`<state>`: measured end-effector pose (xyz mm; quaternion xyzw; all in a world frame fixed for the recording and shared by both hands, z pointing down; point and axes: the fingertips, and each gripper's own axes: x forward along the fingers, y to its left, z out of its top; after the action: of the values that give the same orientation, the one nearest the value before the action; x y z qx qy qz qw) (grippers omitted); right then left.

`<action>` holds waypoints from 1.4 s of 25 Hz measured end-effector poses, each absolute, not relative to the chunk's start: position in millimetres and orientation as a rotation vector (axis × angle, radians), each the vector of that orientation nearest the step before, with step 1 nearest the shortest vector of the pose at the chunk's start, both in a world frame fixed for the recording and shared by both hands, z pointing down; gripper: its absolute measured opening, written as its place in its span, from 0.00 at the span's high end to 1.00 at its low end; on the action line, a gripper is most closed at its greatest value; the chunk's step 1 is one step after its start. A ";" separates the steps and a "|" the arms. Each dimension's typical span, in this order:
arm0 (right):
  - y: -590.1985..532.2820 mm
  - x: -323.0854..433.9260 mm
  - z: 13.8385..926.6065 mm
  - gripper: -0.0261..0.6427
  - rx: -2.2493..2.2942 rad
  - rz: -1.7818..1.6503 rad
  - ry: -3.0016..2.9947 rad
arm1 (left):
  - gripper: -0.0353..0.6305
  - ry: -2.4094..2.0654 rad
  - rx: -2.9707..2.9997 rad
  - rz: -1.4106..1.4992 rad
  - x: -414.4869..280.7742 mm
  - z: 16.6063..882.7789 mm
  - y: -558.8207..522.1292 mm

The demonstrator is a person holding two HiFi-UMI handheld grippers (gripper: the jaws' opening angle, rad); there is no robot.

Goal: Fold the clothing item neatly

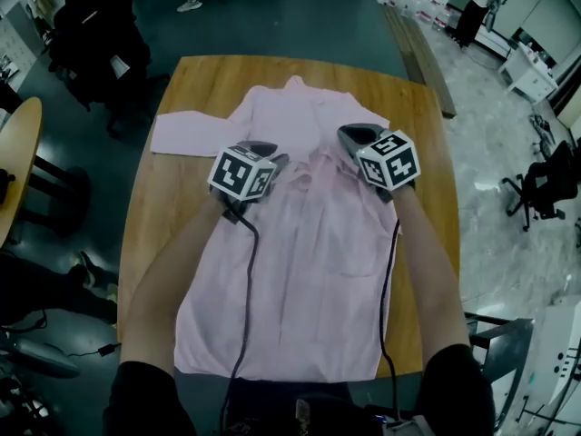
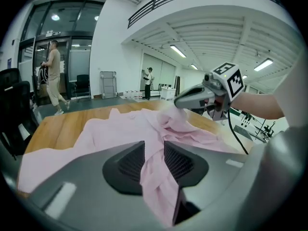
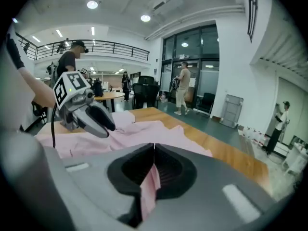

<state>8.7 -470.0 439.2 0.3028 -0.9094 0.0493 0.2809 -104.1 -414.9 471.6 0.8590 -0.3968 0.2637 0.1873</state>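
Observation:
A pink long-sleeved shirt [image 1: 300,271] lies on the wooden table [image 1: 200,80], collar at the far end, one sleeve [image 1: 182,133] stretched out to the left. Both grippers hover over its chest, close together. My left gripper [image 1: 272,160] is shut on a thick bunch of pink fabric, which fills the gap between its pads [image 2: 132,162] in the left gripper view. My right gripper [image 1: 349,136] is shut on a thin fold of the shirt [image 3: 150,186] that hangs out of its closed jaws. Each gripper shows in the other's view: the right gripper [image 2: 179,101], the left gripper [image 3: 108,124]. The cloth is lifted and rumpled between them.
A black office chair [image 1: 91,25] stands beyond the table's far left corner. A round wooden table [image 1: 18,153] is at the left, another chair [image 1: 545,189] at the right. A person [image 2: 52,76] walks beyond the table's far end. The shirt's hem reaches the near edge.

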 end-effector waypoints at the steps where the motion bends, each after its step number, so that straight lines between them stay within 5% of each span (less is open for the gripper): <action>1: -461.7 -5.1 458.0 0.95 0.761 0.148 -2.418 | 0.75 -1.116 2.407 0.748 -111.6 476.5 -412.7; 8: -407.5 -43.2 536.3 0.90 0.520 0.177 -2.334 | 0.75 -1.100 2.403 0.737 -121.0 490.8 -423.2; 18: -394.3 3.0 496.1 0.88 0.507 0.149 -2.432 | 0.73 -0.965 2.596 0.896 -19.7 476.4 -484.5; 21: -414.9 45.8 506.8 0.92 0.623 0.191 -2.369 | 0.68 -0.878 2.634 1.020 10.7 491.1 -494.7; 24: -434.9 79.0 528.6 0.93 0.726 0.250 -2.285 | 0.52 -0.739 2.662 1.122 33.6 508.4 -501.6; 30: -455.5 108.1 568.7 0.94 0.828 0.380 -2.188 | 0.51 -0.775 2.559 1.346 36.2 549.2 -532.2; 33: -455.6 114.9 581.0 0.94 0.815 0.389 -2.145 | 0.65 -0.729 2.406 1.419 28.6 576.8 -523.5; 35: -454.7 119.2 590.7 0.94 0.810 0.385 -2.114 | 0.94 -0.793 2.386 1.458 21.1 577.6 -523.1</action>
<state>119.2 -454.7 590.7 0.3215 -0.8397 0.1531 0.4101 21.1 -523.1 577.6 0.8152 -0.2709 0.4983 0.1174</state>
